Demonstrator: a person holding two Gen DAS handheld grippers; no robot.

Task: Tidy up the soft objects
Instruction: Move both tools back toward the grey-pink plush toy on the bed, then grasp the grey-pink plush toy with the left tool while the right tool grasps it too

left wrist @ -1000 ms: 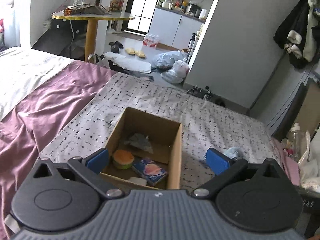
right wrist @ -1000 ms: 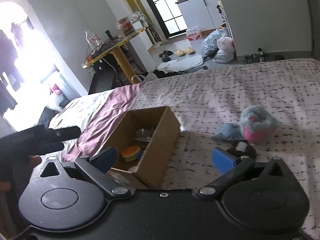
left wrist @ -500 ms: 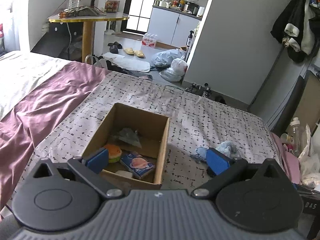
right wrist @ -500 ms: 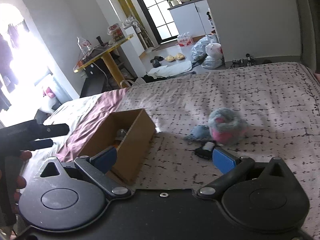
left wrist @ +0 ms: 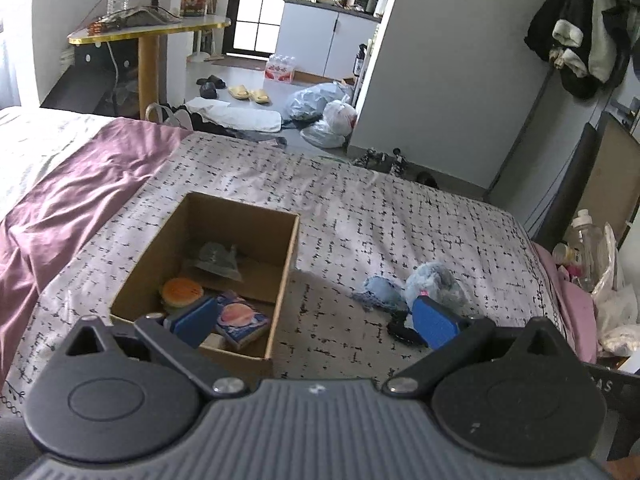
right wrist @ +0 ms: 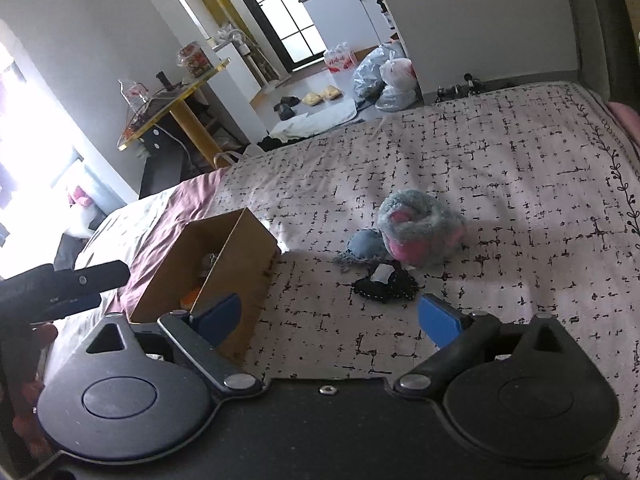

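An open cardboard box [left wrist: 248, 222] [right wrist: 240, 248] sits on the bed. It holds an orange bun-shaped toy [left wrist: 182, 291], a grey item [left wrist: 218, 258] and a blue packet [left wrist: 240, 320]. To its right lie a grey-and-pink fluffy plush [right wrist: 418, 228] [left wrist: 434, 282], a small blue soft piece [right wrist: 364, 246] [left wrist: 380, 294] and a black item with a white tag [right wrist: 386, 286] [left wrist: 402, 330]. My left gripper [left wrist: 314, 322] is open and empty, above the box's near right corner. My right gripper [right wrist: 328, 316] is open and empty, just short of the black item.
The patterned sheet [left wrist: 400, 220] covers the bed, with a purple blanket [left wrist: 72, 184] at left. The left gripper's body shows at the left edge of the right wrist view [right wrist: 60, 284]. Bottles and bags [left wrist: 588, 252] crowd the bed's right side. Floor clutter lies beyond.
Both grippers have pulled back and swung right. The box now sits further left in both views and the plush pile has come closer to centre. Both stay open.
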